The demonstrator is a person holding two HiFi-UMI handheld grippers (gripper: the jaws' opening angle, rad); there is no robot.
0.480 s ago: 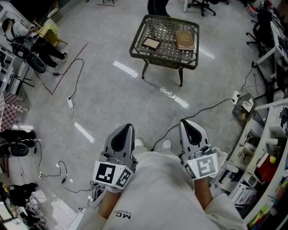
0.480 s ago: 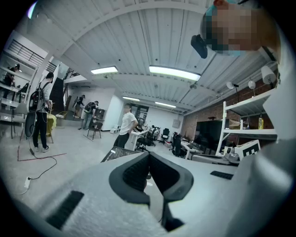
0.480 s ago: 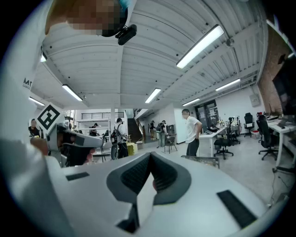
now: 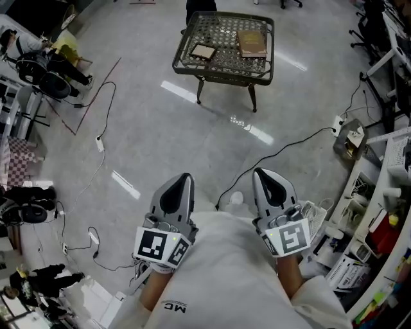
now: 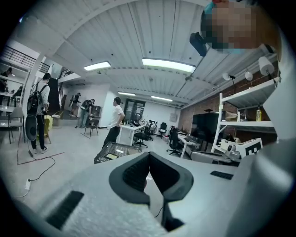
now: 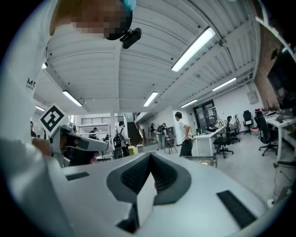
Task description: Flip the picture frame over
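Note:
A small brown picture frame point(image 4: 203, 51) lies flat on the left part of a dark metal mesh table point(image 4: 221, 72) far ahead, beside a tan book point(image 4: 252, 44). Both grippers are held low against my torso, well short of the table. The left gripper point(image 4: 182, 177) is shut with nothing in it, and so is the right gripper point(image 4: 261, 172). In the left gripper view the table point(image 5: 111, 152) shows small beyond the closed left gripper point(image 5: 149, 156). The right gripper view has the right gripper point(image 6: 150, 156) closed and a table edge point(image 6: 202, 160) behind it.
Cables and a power strip point(image 4: 99, 144) trail over the grey floor on the left. Another cable point(image 4: 282, 153) runs to a plug box point(image 4: 350, 140) at the right. Shelves and clutter point(image 4: 379, 218) line the right side. A person's legs point(image 4: 200, 6) stand behind the table.
The table and frame have shifted slightly up and left in the head view. Both grippers stay shut against my torso.

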